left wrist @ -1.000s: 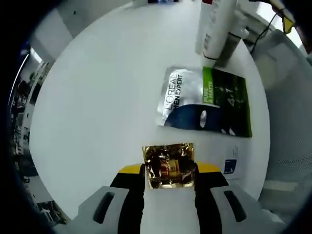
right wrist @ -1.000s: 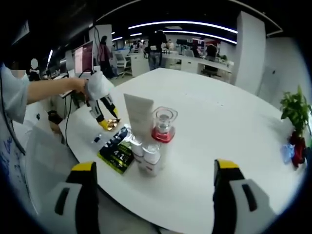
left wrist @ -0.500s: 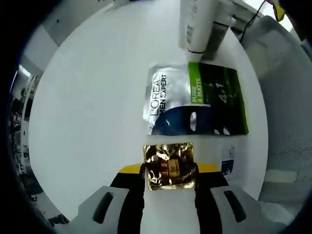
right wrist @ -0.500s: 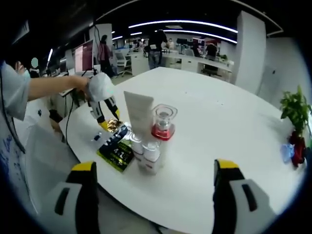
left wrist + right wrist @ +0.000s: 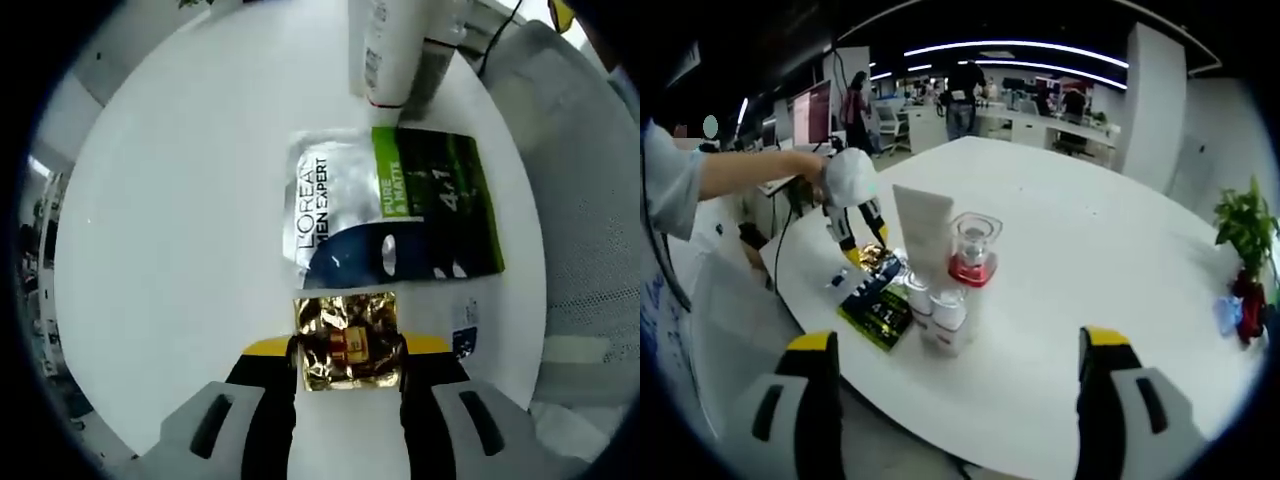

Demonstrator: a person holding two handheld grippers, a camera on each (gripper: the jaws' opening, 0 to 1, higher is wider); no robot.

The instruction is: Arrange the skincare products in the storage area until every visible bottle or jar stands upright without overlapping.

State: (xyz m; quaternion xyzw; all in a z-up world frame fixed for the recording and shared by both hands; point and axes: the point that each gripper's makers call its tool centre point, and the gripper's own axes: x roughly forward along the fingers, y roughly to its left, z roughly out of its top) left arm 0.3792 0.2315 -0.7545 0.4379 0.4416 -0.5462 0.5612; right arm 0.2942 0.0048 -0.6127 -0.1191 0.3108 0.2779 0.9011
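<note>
Table (image 5: 1110, 260) came first, white and round, carrying everything near its edge. Next in size, the white tube (image 5: 924, 236) stood upright on its cap, touching the clear red-collared bottle (image 5: 971, 250) and a smaller white bottle (image 5: 948, 318) in front; all three stood upright in a tight cluster. Beside them lay the flat L'Oréal sachet (image 5: 395, 215), silver and green, its far end close to the tube's base (image 5: 385, 55). Smaller was a blue-and-white packet (image 5: 468, 340) near the table edge. Smallest was the gold foil sachet (image 5: 349, 340), pinched between the jaws of the left gripper (image 5: 350, 352) and held just above the table, near the big sachet's nearer edge.

The right gripper (image 5: 950, 400) hung well back from the cluster with its jaws spread wide and nothing between them.

The step in hand looked like placing the foil sachet. To do it well, I judged the left gripper should set it on bare table beside the large sachet rather than on it (the two edges looked nearly touching already), lower it flat before letting go, and stay clear of the tube, which would tip easily if nudged. Foil is light and crinkly, so a slow release would likely keep it from sticking to a jaw.
</note>
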